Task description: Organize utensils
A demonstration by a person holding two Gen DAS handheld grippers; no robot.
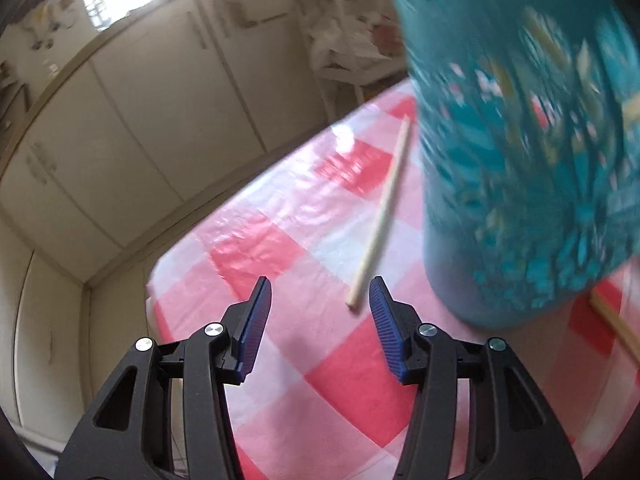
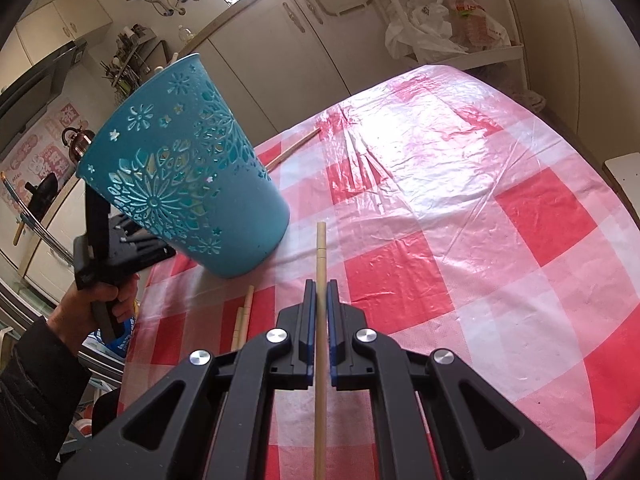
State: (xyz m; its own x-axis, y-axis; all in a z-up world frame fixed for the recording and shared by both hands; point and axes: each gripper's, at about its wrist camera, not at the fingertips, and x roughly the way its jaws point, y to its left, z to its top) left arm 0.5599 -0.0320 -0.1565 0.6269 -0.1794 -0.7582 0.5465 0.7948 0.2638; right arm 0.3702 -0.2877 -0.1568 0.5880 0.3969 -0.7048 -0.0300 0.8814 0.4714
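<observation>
A teal cut-out utensil holder (image 2: 188,168) stands on the red-and-white checked table (image 2: 460,208); it fills the right of the left wrist view (image 1: 520,140), blurred. My right gripper (image 2: 319,286) is shut on a wooden chopstick (image 2: 320,256) that points forward toward the holder's base. My left gripper (image 1: 320,300) is open and empty over the table, left of the holder. One loose chopstick (image 1: 382,212) lies on the cloth ahead of it, its near end between the fingertips. In the right wrist view a hand holds the left gripper's body (image 2: 104,256) behind the holder.
Two more chopsticks (image 2: 243,320) lie near the table's left edge, and another (image 2: 294,148) lies behind the holder. One more (image 1: 616,326) lies right of the holder's base. Cream cabinets (image 1: 140,120) stand beyond the table edge. A white shelf with bags (image 2: 440,28) stands far right.
</observation>
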